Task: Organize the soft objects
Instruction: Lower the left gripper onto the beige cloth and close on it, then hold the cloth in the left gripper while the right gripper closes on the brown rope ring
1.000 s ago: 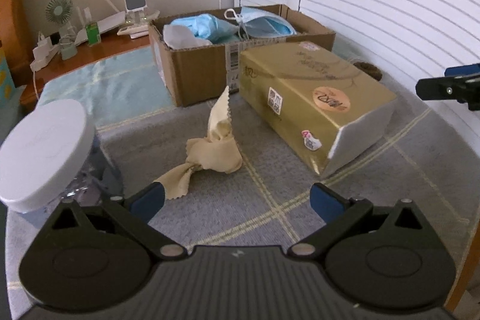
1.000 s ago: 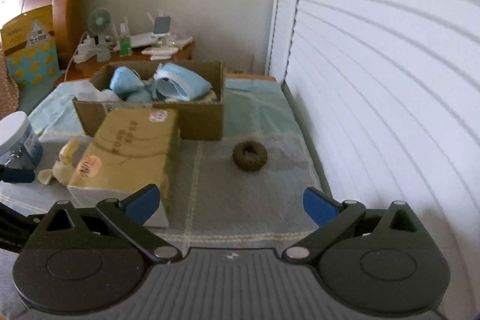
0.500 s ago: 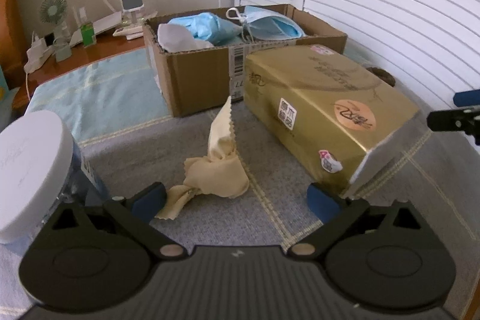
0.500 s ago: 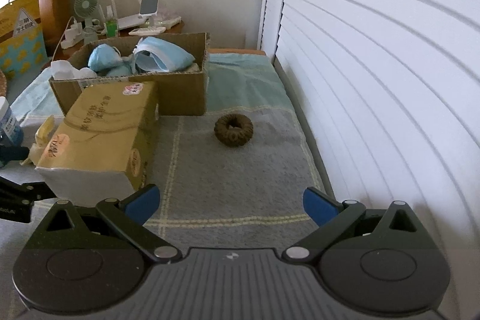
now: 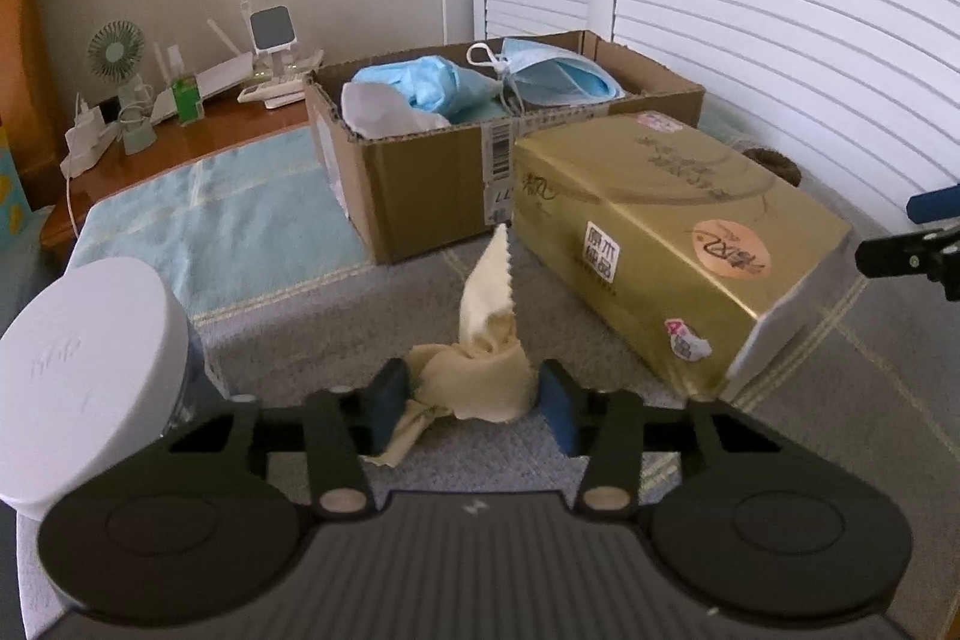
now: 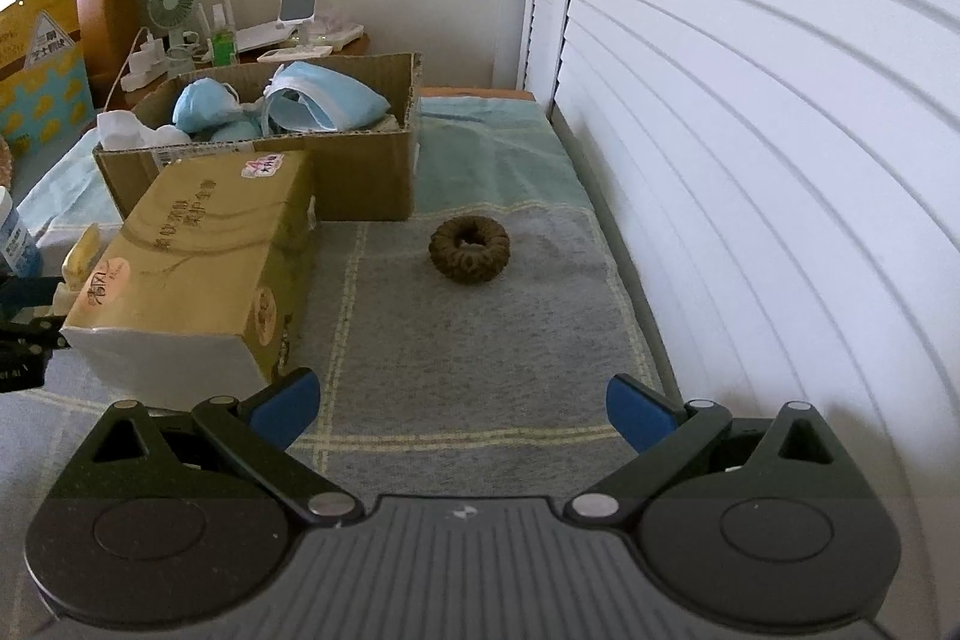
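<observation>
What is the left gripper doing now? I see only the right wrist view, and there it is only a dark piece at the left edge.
Observer: The left gripper has just been closing its jaws around the beige cloth; both pads seem to touch its sides.
Operator: Is the cloth lifted already?
Observer: No, it lies crumpled on the grey blanket, with one corner standing up.
Operator: Is anything close to that gripper?
Observer: A jar with a white lid stands just beside its left finger.
</observation>
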`<act>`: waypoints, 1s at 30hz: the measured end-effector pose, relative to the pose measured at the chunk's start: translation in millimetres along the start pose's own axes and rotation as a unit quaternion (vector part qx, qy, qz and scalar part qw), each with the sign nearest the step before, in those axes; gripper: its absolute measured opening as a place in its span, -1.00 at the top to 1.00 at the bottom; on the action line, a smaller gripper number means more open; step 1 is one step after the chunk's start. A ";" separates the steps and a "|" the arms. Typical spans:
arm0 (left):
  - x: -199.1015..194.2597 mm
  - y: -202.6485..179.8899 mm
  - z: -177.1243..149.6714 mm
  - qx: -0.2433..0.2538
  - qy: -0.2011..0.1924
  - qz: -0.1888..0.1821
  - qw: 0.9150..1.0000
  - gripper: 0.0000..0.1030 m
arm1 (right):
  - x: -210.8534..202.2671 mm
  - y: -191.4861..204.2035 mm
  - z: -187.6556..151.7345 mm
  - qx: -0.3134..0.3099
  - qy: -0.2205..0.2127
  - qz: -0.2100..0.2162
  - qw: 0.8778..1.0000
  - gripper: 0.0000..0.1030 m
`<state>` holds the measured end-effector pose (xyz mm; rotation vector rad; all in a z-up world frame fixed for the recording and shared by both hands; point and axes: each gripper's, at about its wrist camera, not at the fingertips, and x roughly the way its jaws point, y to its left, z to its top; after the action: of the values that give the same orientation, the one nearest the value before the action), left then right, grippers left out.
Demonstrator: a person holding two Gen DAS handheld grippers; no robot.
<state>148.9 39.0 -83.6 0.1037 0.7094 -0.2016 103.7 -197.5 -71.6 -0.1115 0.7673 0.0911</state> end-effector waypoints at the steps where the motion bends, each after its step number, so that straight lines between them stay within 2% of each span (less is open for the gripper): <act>1: -0.2 -0.8 -0.2 0.002 -0.001 0.001 1.000 0.14 | 0.6 -0.3 -0.1 0.000 0.000 -0.003 1.000 -1.00; 7: -1.1 -1.9 -1.2 0.004 -0.003 0.002 1.000 0.16 | 8.3 -2.1 3.5 -0.001 -0.006 -0.009 1.000 -0.93; 9: -1.4 -2.2 -1.2 0.005 -0.003 0.003 1.000 0.16 | 14.3 -3.1 5.9 0.000 -0.009 -0.012 1.000 -0.85; 11: -1.3 -2.0 -1.4 0.004 -0.003 0.003 1.000 0.16 | 22.5 -4.9 9.0 0.003 -0.006 -0.012 1.000 -0.67; 21: 0.3 0.9 -0.4 -0.009 0.000 0.001 1.000 0.16 | 54.9 -4.8 24.0 0.001 -0.011 0.000 1.000 -0.37; 28: 0.4 1.8 0.0 -0.014 0.003 -0.001 1.000 0.16 | 71.1 -3.0 31.9 -0.008 -0.019 0.005 1.000 0.07; 30: 0.4 1.6 0.4 -0.014 0.003 -0.001 1.000 0.16 | 72.1 -1.9 33.3 -0.013 -0.021 0.005 1.000 0.07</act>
<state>149.7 40.4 -83.5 0.0779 0.7188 -0.1930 178.5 -191.9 -98.0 -0.1295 0.7254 0.1133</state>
